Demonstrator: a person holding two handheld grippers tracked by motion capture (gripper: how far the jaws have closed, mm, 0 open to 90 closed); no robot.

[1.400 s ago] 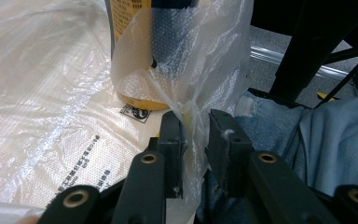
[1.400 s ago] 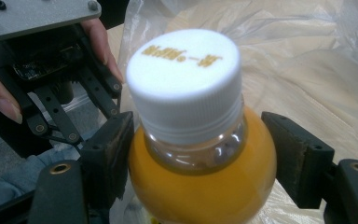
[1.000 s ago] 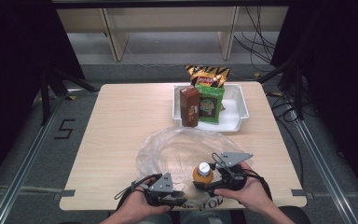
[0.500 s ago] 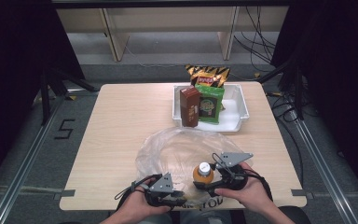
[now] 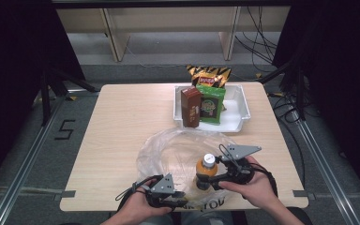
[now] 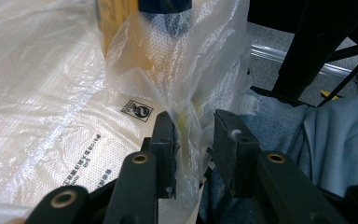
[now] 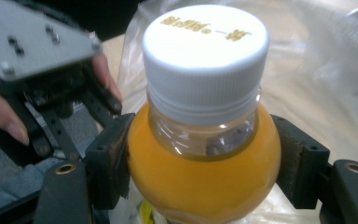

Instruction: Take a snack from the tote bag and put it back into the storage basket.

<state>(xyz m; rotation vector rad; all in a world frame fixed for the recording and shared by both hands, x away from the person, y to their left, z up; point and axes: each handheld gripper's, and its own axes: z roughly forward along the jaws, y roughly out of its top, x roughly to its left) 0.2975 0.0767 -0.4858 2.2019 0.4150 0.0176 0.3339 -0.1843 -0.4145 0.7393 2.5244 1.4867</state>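
A: Right gripper [image 5: 214, 175] is clamping the bottle [image 5: 206, 171] at its shoulder; in the right gripper view both pads are pressing the orange body just below the white cap [image 7: 205, 42]. The bottle is standing upright at the near edge of the table [image 5: 122, 122], at the mouth of the clear bag [image 5: 178, 150].

B: And the left gripper [image 5: 180, 200]?

A: Sitting at the near edge, left of the bottle. Its jaws have just been opening; they are standing partly apart with a fold of bag film [image 6: 189, 116] between them. The film is lying against the left pad, not the right, so I am reading it as loosened, not pinched.

B: Step in hand?

A: Judging by this, bagging the bottle: one hand is managing the bag mouth, the other is bringing the bottle in.

B: Next move?

A: Probably getting the bottle fully inside the bag, then letting go. The tray [image 5: 241, 110] at the far right is holding a box [image 5: 191, 107] and two snack packs, well apart.
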